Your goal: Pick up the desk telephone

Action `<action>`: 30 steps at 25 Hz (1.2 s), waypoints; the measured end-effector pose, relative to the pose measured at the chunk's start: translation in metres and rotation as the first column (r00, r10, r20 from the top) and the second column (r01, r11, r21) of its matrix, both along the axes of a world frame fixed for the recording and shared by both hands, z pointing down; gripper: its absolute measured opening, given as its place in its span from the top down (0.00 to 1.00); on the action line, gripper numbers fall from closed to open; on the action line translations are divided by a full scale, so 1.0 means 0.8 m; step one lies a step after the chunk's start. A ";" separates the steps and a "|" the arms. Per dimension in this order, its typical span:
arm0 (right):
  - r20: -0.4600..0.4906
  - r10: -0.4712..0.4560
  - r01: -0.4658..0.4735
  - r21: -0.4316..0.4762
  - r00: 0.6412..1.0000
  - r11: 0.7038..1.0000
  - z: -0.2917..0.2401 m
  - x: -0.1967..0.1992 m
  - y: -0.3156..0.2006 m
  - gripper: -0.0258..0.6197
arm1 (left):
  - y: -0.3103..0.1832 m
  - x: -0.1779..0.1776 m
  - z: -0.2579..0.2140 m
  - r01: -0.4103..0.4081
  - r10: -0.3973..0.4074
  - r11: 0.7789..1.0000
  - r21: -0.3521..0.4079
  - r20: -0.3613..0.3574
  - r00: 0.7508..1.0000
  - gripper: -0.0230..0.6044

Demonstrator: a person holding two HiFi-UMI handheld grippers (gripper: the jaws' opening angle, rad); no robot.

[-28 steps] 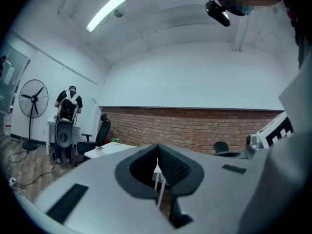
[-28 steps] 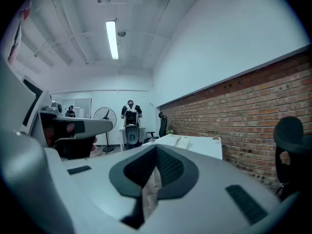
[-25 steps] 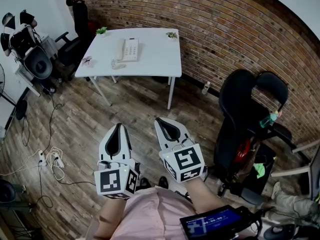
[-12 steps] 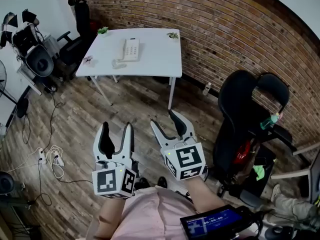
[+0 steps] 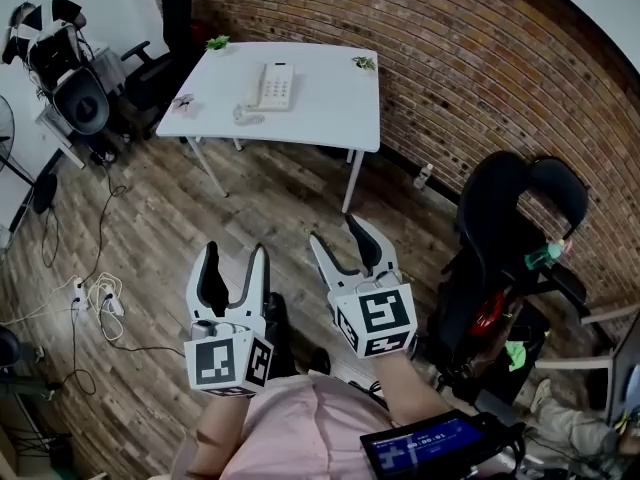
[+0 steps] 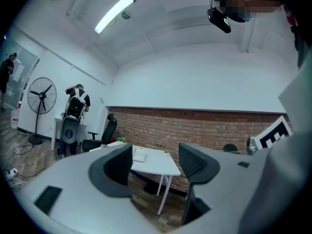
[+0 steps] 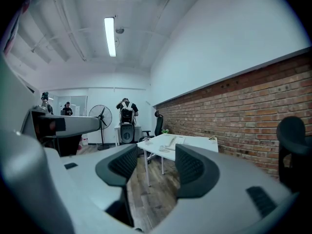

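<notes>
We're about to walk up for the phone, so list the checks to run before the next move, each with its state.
1. Left claw open and empty: ok; it has just been opening, nothing between its jaws.
2. Right claw open and empty: ok; also just opened, nothing between its jaws.
3. Desk telephone in sight on the white table: ok.
4. Telephone within reach: not ok; wooden floor separates both claws from the table.
5. Path to the table: ok; cables lie off left, black office chair off right.
</notes>
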State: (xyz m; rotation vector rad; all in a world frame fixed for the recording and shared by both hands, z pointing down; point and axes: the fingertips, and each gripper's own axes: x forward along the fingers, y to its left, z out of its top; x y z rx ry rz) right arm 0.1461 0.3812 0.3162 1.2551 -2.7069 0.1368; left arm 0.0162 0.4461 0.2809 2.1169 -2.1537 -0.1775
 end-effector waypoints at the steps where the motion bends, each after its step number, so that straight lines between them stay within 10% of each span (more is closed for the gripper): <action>1: -0.006 0.000 0.000 -0.009 1.000 1.000 0.006 -0.006 -0.008 0.58 | -0.008 -0.007 0.006 0.002 -0.002 1.000 -0.010 -0.005 1.000 0.50; 30: -0.020 0.130 -0.130 -0.014 0.991 0.991 0.008 -0.187 -0.335 0.60 | -0.368 -0.215 0.016 -0.123 0.122 0.992 -0.021 -0.025 0.992 0.50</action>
